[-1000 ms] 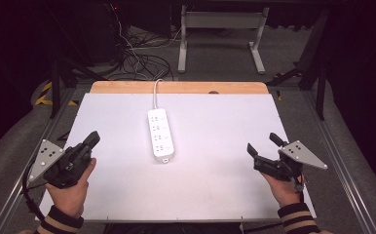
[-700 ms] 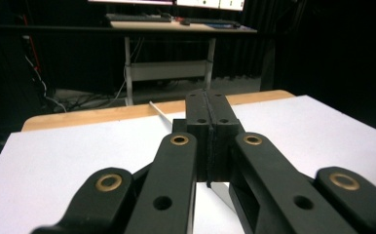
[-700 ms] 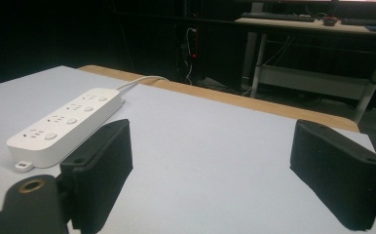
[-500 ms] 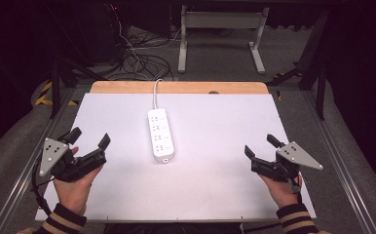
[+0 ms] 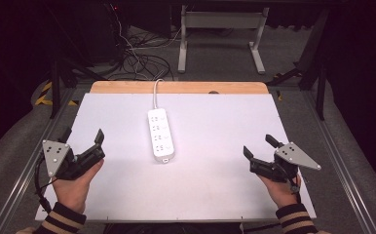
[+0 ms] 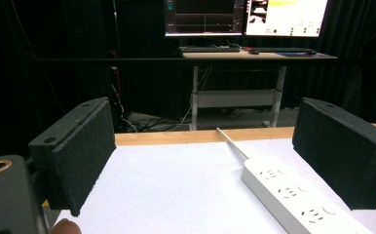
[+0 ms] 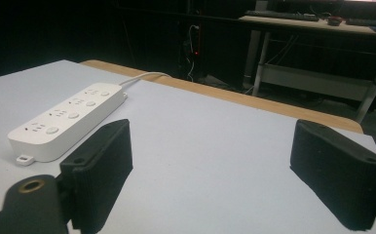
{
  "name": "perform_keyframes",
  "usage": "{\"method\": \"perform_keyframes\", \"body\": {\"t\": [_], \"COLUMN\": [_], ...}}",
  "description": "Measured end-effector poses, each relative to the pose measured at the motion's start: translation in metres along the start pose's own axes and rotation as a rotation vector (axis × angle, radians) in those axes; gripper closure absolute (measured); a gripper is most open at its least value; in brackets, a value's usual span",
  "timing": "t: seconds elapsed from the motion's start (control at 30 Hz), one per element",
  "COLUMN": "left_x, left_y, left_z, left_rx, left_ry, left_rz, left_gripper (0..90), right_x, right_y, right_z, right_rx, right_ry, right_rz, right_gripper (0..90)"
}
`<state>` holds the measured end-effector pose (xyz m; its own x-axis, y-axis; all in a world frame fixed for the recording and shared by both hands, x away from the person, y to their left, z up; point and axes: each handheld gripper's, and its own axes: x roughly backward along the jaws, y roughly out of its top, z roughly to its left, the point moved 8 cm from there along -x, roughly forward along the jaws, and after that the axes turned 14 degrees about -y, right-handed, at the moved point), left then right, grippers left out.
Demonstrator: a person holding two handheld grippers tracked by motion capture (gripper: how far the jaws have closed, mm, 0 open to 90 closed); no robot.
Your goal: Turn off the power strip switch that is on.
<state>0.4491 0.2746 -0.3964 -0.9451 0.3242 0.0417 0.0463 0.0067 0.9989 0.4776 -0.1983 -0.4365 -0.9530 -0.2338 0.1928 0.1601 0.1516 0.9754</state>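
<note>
Looking down from the high view, the camera takes in a white table [image 5: 215,195] with a wooden strip along its far edge, and a white power strip [image 5: 160,134] lying lengthwise near the middle, its white cord [image 5: 155,95] running off over the far edge. The left gripper [image 5: 82,138] sits at the table's near left corner, held in a hand [image 5: 74,187] with a striped cuff, its jaws spread apart and empty; a grey three-cornered plate [image 5: 55,155] tops it. The right gripper [image 5: 259,145] is at the near right, held in the other hand [image 5: 282,187], jaws likewise parted with nothing between them, well apart from the power strip. In the left gripper view, the two black jaws stand wide, framing bare white table [image 6: 176,195]; the power strip [image 6: 298,197] lies low at the right, just in front of the right-hand jaw, its cord [image 6: 232,144] leading away to the wooden edge, and a desk with lit monitors [image 6: 247,17] stands in the dark background. In the right gripper view, the jaws are released and wide, with the power strip [image 7: 66,122] lying at the left beyond the left-hand jaw, untouched, and a metal-framed desk [image 7: 317,73] beyond the table.
</note>
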Motion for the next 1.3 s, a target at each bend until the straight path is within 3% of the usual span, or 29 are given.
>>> {"method": "perform_keyframes", "body": {"t": [0.2,0.33,0.43,0.6,0.8,0.9,1.3], "left_x": [0.0004,0.0017,0.0023,0.0011,-0.0009,-0.0019,-0.0012], "left_y": [0.0004,0.0028,0.0045,0.0039,0.0012,-0.0002,-0.0023], "left_z": [0.0016,-0.0004,-0.0036,-0.0051,-0.0013,0.0003,0.0012], "left_rx": [0.011,0.040,0.034,0.043,0.038,0.055,0.052], "left_ry": [0.013,-0.011,-0.031,-0.029,0.003,0.015,0.005], "left_rz": [0.003,-0.009,-0.021,-0.012,0.010,0.015,0.030], "left_gripper": [6.5,2.9,3.9,2.0,1.6,1.6,2.0], "right_x": [0.0000,-0.0003,-0.0003,-0.0003,0.0006,0.0010,-0.0014], "right_y": [-0.0003,0.0000,0.0001,0.0006,-0.0010,-0.0022,-0.0031], "right_z": [0.0000,0.0010,0.0015,0.0012,0.0016,0.0022,0.0059], "right_rx": [0.003,0.008,0.010,0.009,0.020,0.025,0.037], "right_ry": [0.000,0.004,0.005,0.003,0.002,0.002,0.010], "right_rz": [0.003,-0.001,-0.001,-0.003,0.001,0.005,0.012], "right_gripper": [15.5,15.6,15.6,15.5,15.6,15.5,15.5]}}
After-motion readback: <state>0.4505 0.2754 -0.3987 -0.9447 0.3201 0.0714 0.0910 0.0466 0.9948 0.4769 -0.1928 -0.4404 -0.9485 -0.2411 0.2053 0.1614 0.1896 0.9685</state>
